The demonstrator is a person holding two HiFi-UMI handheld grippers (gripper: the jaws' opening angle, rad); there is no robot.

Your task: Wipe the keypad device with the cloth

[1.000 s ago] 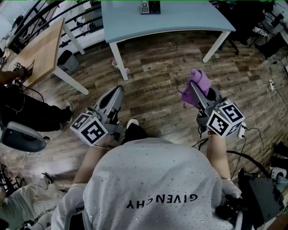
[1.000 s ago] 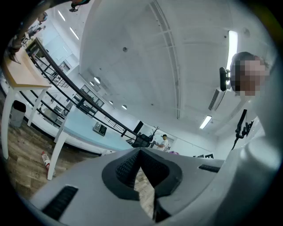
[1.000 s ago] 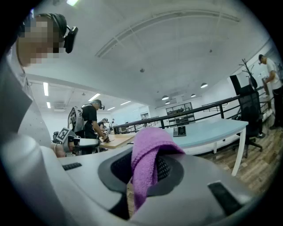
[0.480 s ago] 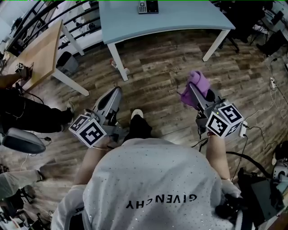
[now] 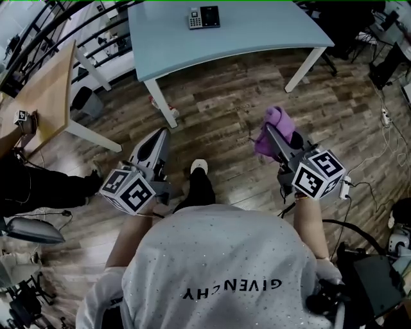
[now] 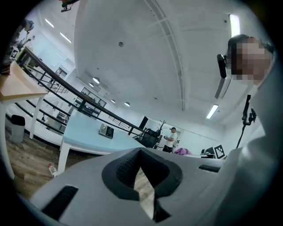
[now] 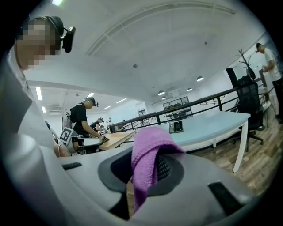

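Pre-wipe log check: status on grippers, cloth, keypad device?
Left hand-held gripper shut, empty; right hand-held gripper shut on purple cloth. Keypad device on blue table ahead, untouched, out of reach. Nothing seen blocking.

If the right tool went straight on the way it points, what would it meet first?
Nothing nearby: the right tool, shut on the purple cloth, faces open floor. Beyond that, probably the blue table near the keypad device; depth is unclear.

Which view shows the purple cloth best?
Right gripper view: purple cloth fills the centre, pinched between the jaws. Head view shows it bunched at the right gripper's tip; left gripper view catches only a small distant purple patch.
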